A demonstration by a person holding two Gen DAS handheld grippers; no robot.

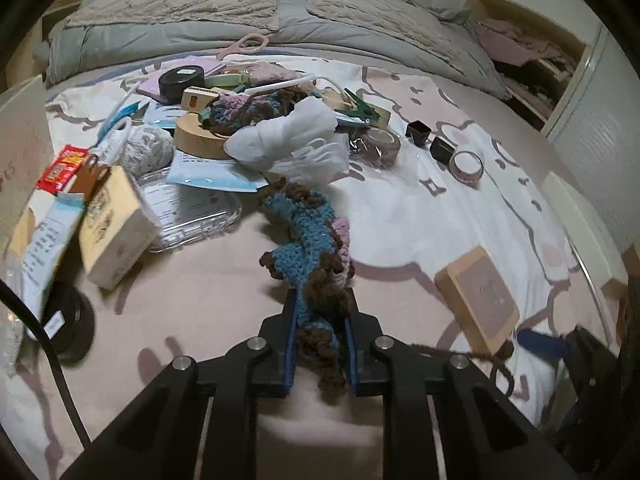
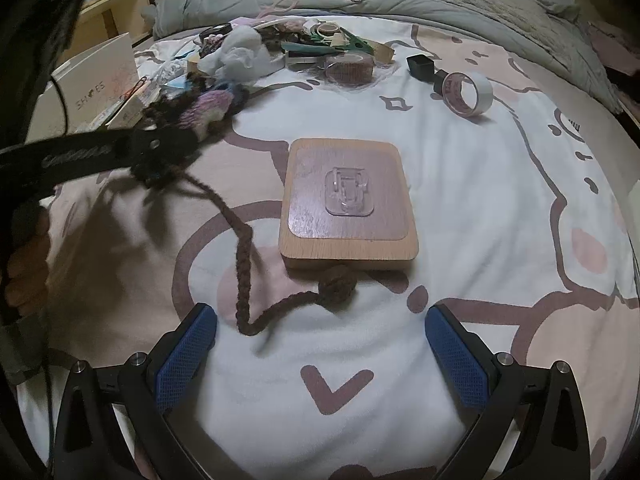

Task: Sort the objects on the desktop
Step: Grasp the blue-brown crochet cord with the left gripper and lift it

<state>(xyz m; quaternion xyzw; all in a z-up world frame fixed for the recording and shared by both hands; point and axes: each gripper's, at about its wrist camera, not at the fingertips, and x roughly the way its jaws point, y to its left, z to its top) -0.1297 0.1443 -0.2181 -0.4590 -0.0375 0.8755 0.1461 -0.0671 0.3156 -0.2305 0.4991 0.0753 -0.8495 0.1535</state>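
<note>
While the left gripper clamps the crochet strip above the blanket, the right gripper gapes wide near the wooden box, cord trailing between.

shoe box cut off at left, box lettering too blurred to read

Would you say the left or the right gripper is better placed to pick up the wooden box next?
Right, probably: the right gripper is open with the wooden box directly ahead, while the left gripper is shut on the crocheted piece.
</note>
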